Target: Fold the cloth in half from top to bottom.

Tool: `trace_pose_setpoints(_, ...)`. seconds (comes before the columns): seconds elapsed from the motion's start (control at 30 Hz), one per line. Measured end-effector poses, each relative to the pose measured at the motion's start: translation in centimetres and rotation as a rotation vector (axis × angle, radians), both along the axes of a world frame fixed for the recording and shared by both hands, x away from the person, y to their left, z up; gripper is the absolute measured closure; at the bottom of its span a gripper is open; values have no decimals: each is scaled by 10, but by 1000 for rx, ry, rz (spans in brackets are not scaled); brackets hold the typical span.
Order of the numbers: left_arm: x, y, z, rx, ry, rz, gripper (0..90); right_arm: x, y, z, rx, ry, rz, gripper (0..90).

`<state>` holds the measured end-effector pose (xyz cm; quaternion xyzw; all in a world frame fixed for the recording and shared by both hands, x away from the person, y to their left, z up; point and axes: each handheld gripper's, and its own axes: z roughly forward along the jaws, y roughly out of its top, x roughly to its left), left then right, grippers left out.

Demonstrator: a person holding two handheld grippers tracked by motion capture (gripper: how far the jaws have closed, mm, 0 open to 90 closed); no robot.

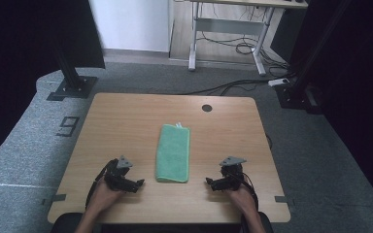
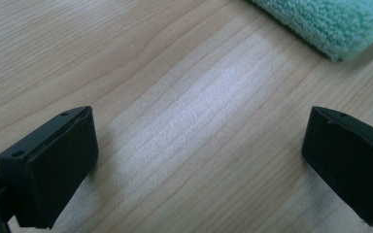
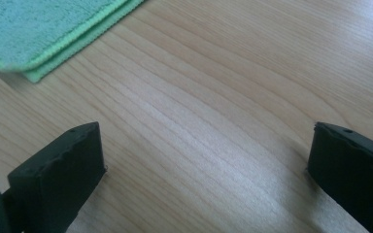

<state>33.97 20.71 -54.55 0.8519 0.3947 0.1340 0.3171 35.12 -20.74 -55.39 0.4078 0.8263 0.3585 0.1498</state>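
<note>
Folded cloth (image 1: 173, 153) mid-table (image 1: 126, 121), between left hand-held gripper (image 1: 140, 184) and right hand-held gripper (image 1: 209, 183)

1. I see my right gripper (image 3: 206, 170) low over the wooden table (image 3: 233, 97), its two black jaws rising from the bottom corners and standing wide apart.
2. Nothing sits between the jaws; only bare wood grain lies there.
3. A folded green cloth (image 3: 43, 29) lies at the upper left, its layered corner pointing toward the left jaw but clear of it.
</note>
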Motion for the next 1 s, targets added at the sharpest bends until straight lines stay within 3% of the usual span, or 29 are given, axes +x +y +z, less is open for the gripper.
trace_pose_setpoints(0.37,19,-12,14,-37,-27,6,10,8,21,6,-3,-9,46,0)
trace_pose_setpoints(0.47,26,-19,18,-49,-32,7,15,12,28,10,17,-20,48,0)
trace_pose_setpoints(0.77,41,-45,20,-24,-49,-17,15,22,53,18,32,-27,77,5)
trace_pose_setpoints(1.0,44,-56,10,8,-35,-27,17,33,79,16,7,-27,103,11)
